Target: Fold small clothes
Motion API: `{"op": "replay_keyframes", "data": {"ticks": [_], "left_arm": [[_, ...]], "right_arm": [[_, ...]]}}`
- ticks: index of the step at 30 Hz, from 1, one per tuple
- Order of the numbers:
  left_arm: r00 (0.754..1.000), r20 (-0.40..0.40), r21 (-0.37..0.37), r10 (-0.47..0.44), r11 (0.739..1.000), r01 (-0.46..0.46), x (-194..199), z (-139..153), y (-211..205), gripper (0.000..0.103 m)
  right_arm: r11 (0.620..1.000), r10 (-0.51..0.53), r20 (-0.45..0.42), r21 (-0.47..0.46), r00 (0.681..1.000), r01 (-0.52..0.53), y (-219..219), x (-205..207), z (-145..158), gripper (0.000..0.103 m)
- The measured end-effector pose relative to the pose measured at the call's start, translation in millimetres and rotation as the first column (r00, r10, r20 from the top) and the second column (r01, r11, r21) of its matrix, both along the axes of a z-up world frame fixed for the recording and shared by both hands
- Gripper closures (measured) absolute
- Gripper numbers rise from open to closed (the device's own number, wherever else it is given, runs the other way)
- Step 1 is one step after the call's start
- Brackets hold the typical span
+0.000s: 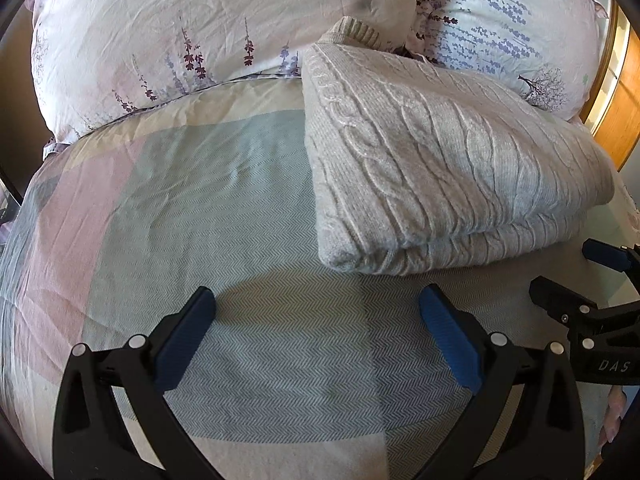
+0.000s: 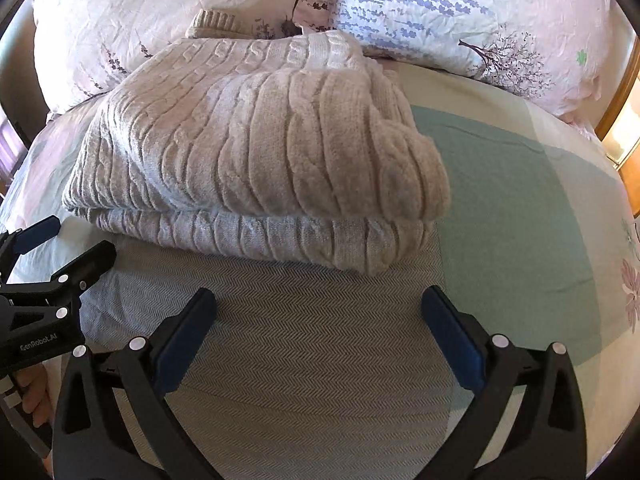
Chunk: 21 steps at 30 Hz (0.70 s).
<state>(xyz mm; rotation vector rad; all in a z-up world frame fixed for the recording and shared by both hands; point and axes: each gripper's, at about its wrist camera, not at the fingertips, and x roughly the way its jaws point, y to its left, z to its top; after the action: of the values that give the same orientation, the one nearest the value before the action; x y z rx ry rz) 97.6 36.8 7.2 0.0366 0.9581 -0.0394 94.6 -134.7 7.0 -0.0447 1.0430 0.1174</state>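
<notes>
Left wrist view: the left gripper (image 1: 318, 306) hovered over the bedspread (image 1: 200, 216) with its jaws spread wide and nothing between them. Its blue pads (image 1: 450, 340) pointed toward the folded sweater (image 1: 440, 168), which lay ahead and to the right, a short way beyond the fingertips and not touching them. The sweater, a pale cable-knit, was folded into a thick rectangle of at least two layers (the fold line ran along its near edge). Its far end, with a ribbed cuff or hem (image 1: 356, 32) sticking out, rested against the pillows (image 1: 180, 32) at the head of the bed. The right gripper (image 1: 600, 280) entered at the right edge, close beside the sweater's near right corner, its jaws parted and empty.

Right wrist view: the right gripper (image 2: 320, 306) was likewise released, jaws wide apart above the bedspread (image 2: 520, 200), holding nothing. The sweater (image 2: 260, 152) lay directly ahead and slightly left, its rounded upper layer sitting on a flatter lower one. The ribbed edge (image 2: 212, 22) again touched the floral pillows (image 2: 460, 12). The left gripper (image 2: 52, 248) showed at the left edge, near the sweater's near left corner, open and clear of the knit. A wooden bed frame (image 2: 630, 92) bordered the right side.
</notes>
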Motion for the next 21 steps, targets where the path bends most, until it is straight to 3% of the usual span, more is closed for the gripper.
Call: {"op": "replay_keyframes", "data": {"ticks": [6,21], "left_arm": [[1.0,0.0,0.0,0.0,1.0,0.0,0.0,0.0,0.0,0.002],[1.0,0.0,0.0,0.0,1.0,0.0,-0.1,-0.1,0.0,0.002]], "right_arm": [[1.0,0.011,0.049,0.008,0.999,-0.012,-1.9,-6.0,-3.1,0.001],[1.0,0.014,0.049,0.007,0.999,-0.014,-2.5,-6.0,-2.8,0.001]]}}
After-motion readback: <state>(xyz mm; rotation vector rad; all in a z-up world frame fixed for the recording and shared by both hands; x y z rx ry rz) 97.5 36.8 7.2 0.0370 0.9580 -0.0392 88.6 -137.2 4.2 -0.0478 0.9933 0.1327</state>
